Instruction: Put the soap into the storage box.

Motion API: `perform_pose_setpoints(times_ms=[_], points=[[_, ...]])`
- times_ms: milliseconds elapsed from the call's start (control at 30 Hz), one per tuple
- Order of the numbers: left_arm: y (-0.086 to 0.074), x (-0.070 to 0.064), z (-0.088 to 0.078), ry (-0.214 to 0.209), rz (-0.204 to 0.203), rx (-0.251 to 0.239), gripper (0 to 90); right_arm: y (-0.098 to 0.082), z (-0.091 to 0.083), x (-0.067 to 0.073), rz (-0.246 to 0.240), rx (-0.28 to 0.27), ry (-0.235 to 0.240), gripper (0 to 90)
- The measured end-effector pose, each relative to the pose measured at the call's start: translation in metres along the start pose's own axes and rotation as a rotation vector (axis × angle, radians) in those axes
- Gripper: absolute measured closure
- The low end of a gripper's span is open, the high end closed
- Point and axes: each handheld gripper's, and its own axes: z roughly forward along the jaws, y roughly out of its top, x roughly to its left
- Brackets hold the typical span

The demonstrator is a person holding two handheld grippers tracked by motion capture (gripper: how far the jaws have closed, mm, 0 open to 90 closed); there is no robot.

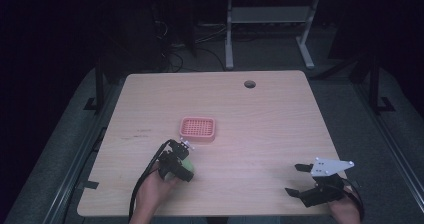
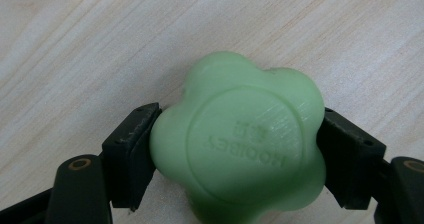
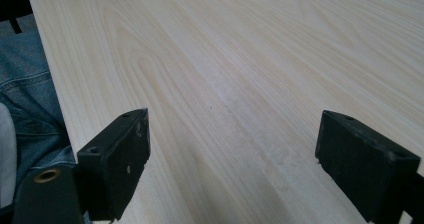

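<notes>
A pale green flower-shaped soap (image 2: 242, 139) with raised lettering sits between the jaws of my left gripper (image 2: 239, 149), both pads pressed against its sides. In the high view this left gripper (image 1: 186, 168) is at the table's front left, pointing down, with the green soap (image 1: 188, 165) under it. A pink grid-topped soap dish (image 1: 198, 128) lies just beyond it, near the middle of the table. My right gripper (image 1: 296, 179) rests near the front right edge, jaws wide apart, nothing between them; its own view shows the same right gripper (image 3: 232, 154) over bare wood.
The light wooden table (image 1: 260, 124) has a round cable hole (image 1: 249, 84) at the back right. In the right gripper view, blue denim (image 3: 27, 109) lies past the table's near edge. Desk legs (image 1: 229, 34) and cables stand on the dark floor behind.
</notes>
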Motion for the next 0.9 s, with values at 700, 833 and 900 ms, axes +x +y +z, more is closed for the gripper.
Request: perform_pose_setpoints(times_ms=[700, 833, 900], points=[[0.0, 0.002, -0.003, -0.004, -0.006, -0.011, 26.8, 0.0, 0.0, -0.001, -0.002, -0.003, 0.0, 13.8], [0.001, 0.003, -0.008, -0.003, -0.005, -0.017, 26.8, 0.0, 0.0, -0.001, -0.002, -0.003, 0.0, 13.8], [0.002, 0.003, -0.011, -0.003, -0.004, -0.028, 26.8, 0.0, 0.0, -0.001, -0.001, -0.006, -0.001, 13.8]])
